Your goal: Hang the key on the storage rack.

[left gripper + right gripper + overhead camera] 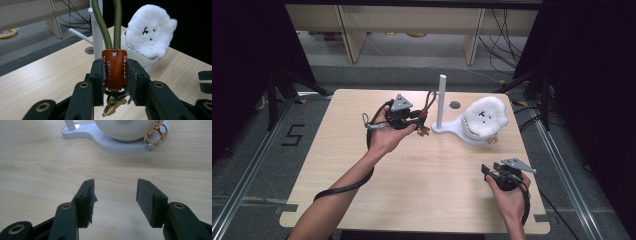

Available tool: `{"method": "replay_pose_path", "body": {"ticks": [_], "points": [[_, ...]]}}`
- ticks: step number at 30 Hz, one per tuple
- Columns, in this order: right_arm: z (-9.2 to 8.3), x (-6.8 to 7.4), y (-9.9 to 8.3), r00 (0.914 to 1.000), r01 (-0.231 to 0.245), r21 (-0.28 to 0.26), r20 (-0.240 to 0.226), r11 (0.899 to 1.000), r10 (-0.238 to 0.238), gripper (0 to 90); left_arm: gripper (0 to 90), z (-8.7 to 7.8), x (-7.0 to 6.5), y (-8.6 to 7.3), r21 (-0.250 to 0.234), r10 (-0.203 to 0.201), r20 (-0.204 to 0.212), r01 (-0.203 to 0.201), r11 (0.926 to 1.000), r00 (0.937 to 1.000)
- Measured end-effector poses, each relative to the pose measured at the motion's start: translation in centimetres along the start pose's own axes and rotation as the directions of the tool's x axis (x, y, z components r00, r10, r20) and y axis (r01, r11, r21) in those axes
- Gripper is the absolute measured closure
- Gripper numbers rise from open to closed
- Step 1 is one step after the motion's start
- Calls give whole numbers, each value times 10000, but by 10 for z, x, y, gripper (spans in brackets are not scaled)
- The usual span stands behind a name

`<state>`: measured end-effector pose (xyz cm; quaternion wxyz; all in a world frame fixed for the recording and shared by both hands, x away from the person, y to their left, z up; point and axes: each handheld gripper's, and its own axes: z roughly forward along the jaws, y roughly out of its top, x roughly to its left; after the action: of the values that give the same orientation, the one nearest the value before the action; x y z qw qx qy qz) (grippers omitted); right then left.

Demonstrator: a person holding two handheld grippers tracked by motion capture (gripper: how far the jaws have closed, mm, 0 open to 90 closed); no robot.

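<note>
The person's left gripper [113,75] is pinching the brown leather tab [114,68] of a keychain, its two black jaws pressing on the tab from either side. The keychain's green cord loop [106,27] is rising above the tab, and metal rings [113,98] are dangling beneath it. All of this is hovering just left of the white stand [442,102], whose upright post is standing near the far edge of the wooden table [412,170]. A fluffy white plush [486,117] is sitting on the stand's base, right of the post, with a gold ring [155,132] hanging at its edge. The right gripper [115,200] is waiting nearer the person than the stand, jaws spread apart and holding nothing.
</note>
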<state>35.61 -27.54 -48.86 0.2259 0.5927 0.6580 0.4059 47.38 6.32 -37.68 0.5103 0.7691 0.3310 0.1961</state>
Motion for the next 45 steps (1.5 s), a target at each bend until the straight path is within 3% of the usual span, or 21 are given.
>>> {"method": "replay_pose_path", "body": {"ticks": [24,32,35,36,45], "points": [[0,0,0,10000,-6,-11,22,10000,6,496,681,17,9,0,159,-396,-81,397,9991,9992],[0,-1,0,9998,155,-24,96,9999,-154,496,680,21,13,-1,465,-476,-93,480,9978,9988],[0,0,0,10000,30,-18,53,10000,-30,496,680,25,13,-2,328,-679,-68,681,9971,9977],[1,-4,0,9990,442,-100,-18,9990,-442,496,680,25,13,-2,309,-716,-70,718,9969,9974],[1,-4,0,9990,444,-75,-19,9990,-445,496,680,32,11,-4,474,-785,-51,787,9958,9969]]}}
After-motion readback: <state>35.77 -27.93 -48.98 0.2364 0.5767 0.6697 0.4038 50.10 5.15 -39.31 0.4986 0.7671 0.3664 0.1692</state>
